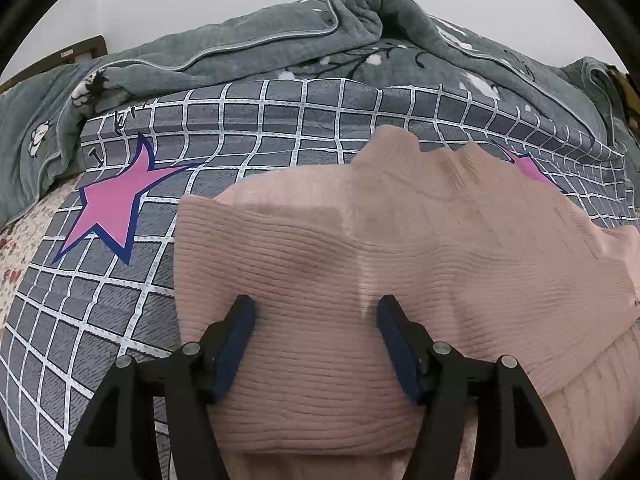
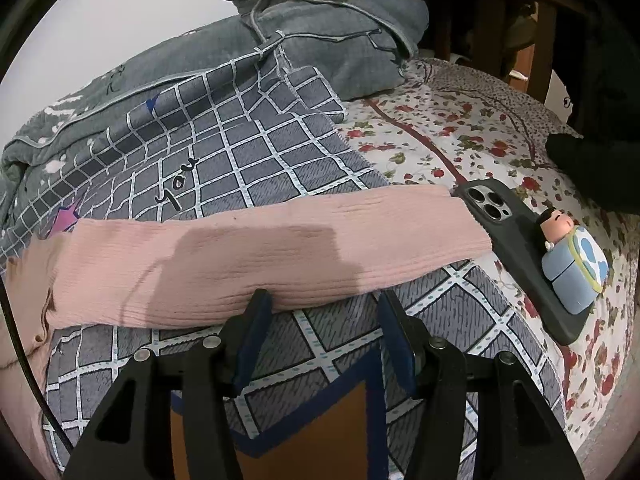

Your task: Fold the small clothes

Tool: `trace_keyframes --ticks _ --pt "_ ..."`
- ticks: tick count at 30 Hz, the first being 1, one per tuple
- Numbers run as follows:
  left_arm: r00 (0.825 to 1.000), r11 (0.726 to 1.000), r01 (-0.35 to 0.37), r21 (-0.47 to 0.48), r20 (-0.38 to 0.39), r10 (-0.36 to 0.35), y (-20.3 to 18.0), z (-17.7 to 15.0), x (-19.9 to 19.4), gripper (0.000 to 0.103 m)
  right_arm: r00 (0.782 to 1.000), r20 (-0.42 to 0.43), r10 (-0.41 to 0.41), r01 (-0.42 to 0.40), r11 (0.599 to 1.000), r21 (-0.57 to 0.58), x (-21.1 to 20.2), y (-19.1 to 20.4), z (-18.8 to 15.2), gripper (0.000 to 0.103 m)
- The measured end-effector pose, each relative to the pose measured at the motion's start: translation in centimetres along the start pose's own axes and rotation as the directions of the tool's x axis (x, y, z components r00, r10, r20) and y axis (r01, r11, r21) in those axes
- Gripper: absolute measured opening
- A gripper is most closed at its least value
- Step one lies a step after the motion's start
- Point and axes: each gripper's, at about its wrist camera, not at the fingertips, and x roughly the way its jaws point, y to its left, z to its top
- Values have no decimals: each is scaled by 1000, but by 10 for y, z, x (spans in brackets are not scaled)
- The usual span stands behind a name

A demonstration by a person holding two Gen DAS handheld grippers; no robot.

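On the grid blanket (image 1: 120, 320) lies the pink sweater (image 1: 360, 280), its body filling 12 to 3 o'clock of your left view. Left claw (image 1: 316, 312) hangs over the knit w/ jaws apart, nothing pinched. Right claw (image 2: 324, 308) is open too, empty, tips just short of the sleeve (image 2: 260, 252), which runs 9 to 3 across that view.

Risks: close the right jaws too low and you'll likely grab blanket along w/ the sleeve, dragging both. The knit looks soft and stretchy; a shallow pinch could slip mid-fold.

Phone (image 2: 516, 248) w/ a figurine case (image 2: 572, 268) sits at 3 o'clock, about touching the sleeve cuff, so swinging the cuff that way could knock it. Room is better toward 9 to 10 o'clock, over bare blanket. The rumpled grey quilt (image 1: 280, 40) closes off 12 o'clock.
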Motion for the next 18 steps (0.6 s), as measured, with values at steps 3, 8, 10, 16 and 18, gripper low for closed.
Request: trace_keyframes --ticks 3,8,10,16,18 --pt "1000 1000 -2 1 0 2 0 0 0 62 999 -2 41 -41 997 64 3 -12 5 55" --pt "1000 1000 -2 2 0 2 0 -1 0 62 994 13 107 -108 978 179 5 -29 12 55" --pt "1000 1000 -2 2 0 2 0 -1 0 62 994 16 111 -112 975 193 7 -31 14 55" --pt "1000 1000 -2 4 1 2 0 -1 0 63 998 22 54 -57 981 184 12 -33 20 46" --pt "1000 1000 -4 5 1 4 -1 -1 0 63 999 31 27 -32 982 185 13 -37 23 38"
